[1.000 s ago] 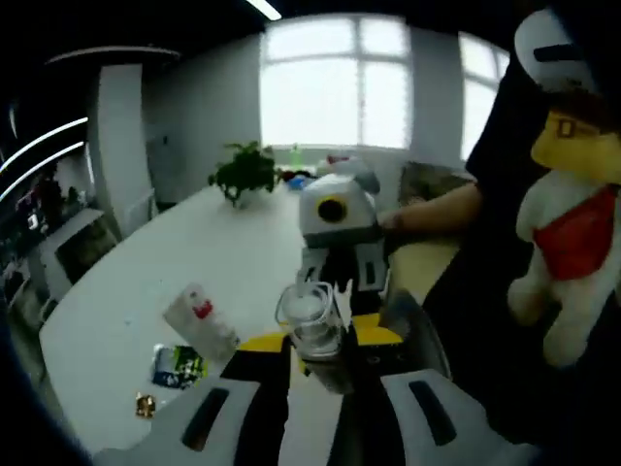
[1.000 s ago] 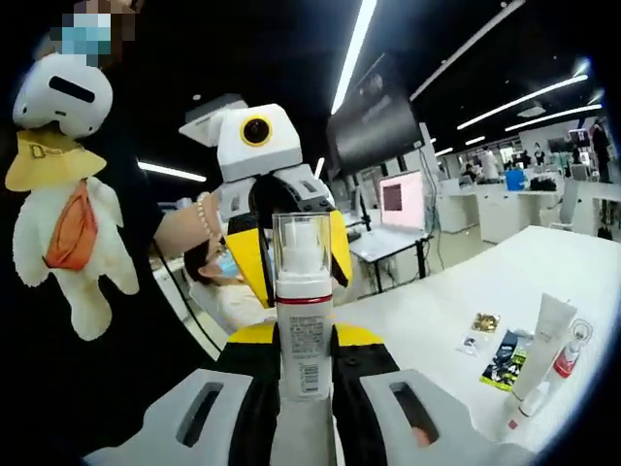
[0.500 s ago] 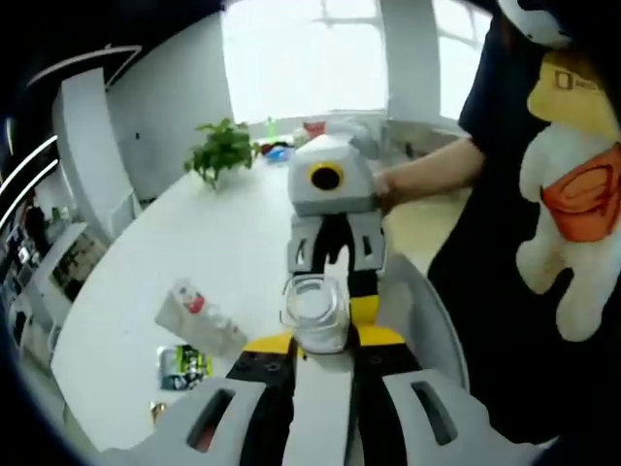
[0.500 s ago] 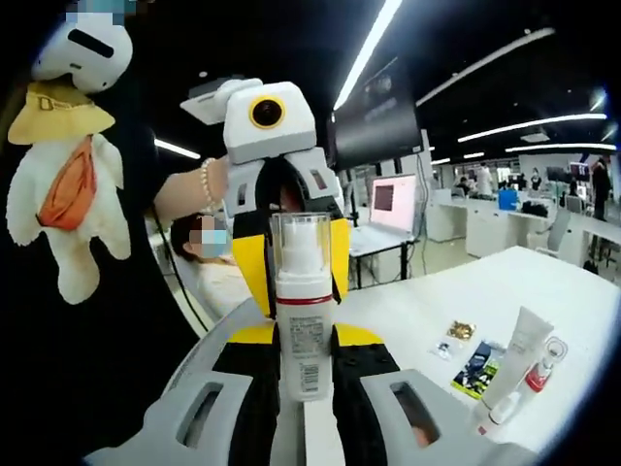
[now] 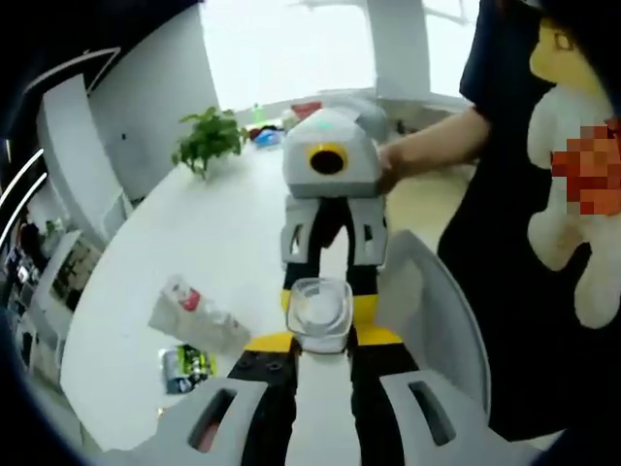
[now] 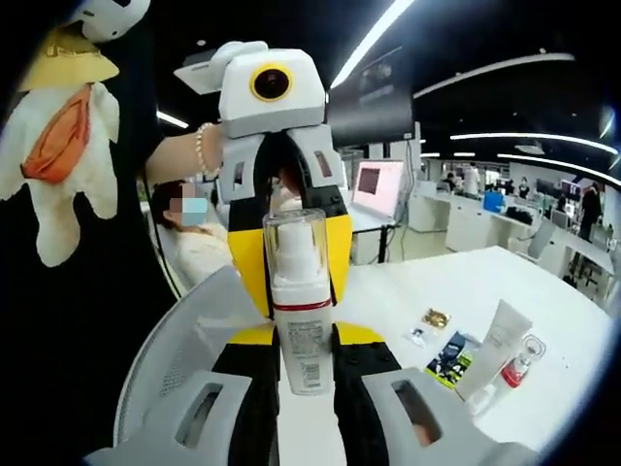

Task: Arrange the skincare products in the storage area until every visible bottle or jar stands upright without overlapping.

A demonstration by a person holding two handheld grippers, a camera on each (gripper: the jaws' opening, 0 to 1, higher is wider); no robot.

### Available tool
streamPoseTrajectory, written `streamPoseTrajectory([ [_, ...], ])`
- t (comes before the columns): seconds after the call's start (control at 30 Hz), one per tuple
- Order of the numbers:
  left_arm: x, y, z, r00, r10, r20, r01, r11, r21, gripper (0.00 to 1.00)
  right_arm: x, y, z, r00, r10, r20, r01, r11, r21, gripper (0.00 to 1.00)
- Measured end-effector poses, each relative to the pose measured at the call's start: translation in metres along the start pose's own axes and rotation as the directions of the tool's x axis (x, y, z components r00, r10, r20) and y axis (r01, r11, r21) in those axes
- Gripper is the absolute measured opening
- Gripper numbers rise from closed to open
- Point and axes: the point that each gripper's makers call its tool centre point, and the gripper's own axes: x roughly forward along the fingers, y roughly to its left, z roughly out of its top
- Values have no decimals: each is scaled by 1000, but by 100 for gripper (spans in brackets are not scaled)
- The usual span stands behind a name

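1. Right gripper view: the right tongs (image 6: 306, 364) are clamped on the lower body of one pump bottle (image 6: 301, 296). It stands upright between the yellow-and-black pads, with its clear cap at the top and a red band below it.
2. Straight ahead at 12 o'clock the left tongs (image 6: 291, 282) come in from the far side, their yellow jaws flanking the same bottle near the cap; whether they press it I cannot tell.
3. Left gripper view: looking down on the clear cap of the bottle (image 5: 319, 313), which sits at the left tongs' (image 5: 320, 345) tips. The right tongs (image 5: 330, 291) face in from 12 o'clock, a person's hand (image 5: 393, 165) behind them.
4. Room to move: the white surface (image 6: 543, 388) lies open at 3 to 4 o'clock in the right gripper view, and its edge curves away near the loose items. A grey chair back (image 6: 175, 340) rises at 8 o'clock, close beside the tongs.
5. Count on the surface, right gripper view: one white tube (image 6: 490, 364) leaning with its cap down, one small clear bottle with a red base (image 6: 524, 359) just beside it, one dark sachet (image 6: 448, 357), and two small packets (image 6: 427, 325) further back.
6. Left gripper view: one white tube (image 5: 189, 313) lies at 9 o'clock, one dark sachet (image 5: 181, 367) is near it, and one potted plant (image 5: 206, 141) stands at 11 o'clock by the far edge.
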Motion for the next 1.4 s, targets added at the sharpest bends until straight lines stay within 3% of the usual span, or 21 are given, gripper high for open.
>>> streamPoseTrajectory([
  [0.67,30,23,-26,998,-61,-34,61,998,7,20,4,-17,-34,992,-45,-118,55,995,80,24],
  [0.9,39,30,-33,996,-83,-36,83,997,0,20,1,-25,-50,985,-86,-147,105,986,127,37],
  [1.13,52,37,-41,995,-92,-41,92,996,-4,20,-5,-36,-65,973,-155,-174,186,966,179,47],
  [1.23,59,45,-50,995,-82,-57,81,997,-9,20,-7,-42,-65,972,-192,-132,221,942,253,52],
  [1.4,69,55,-63,995,-87,-54,84,995,-51,20,-12,-49,-78,963,-220,-159,256,929,267,59],
])
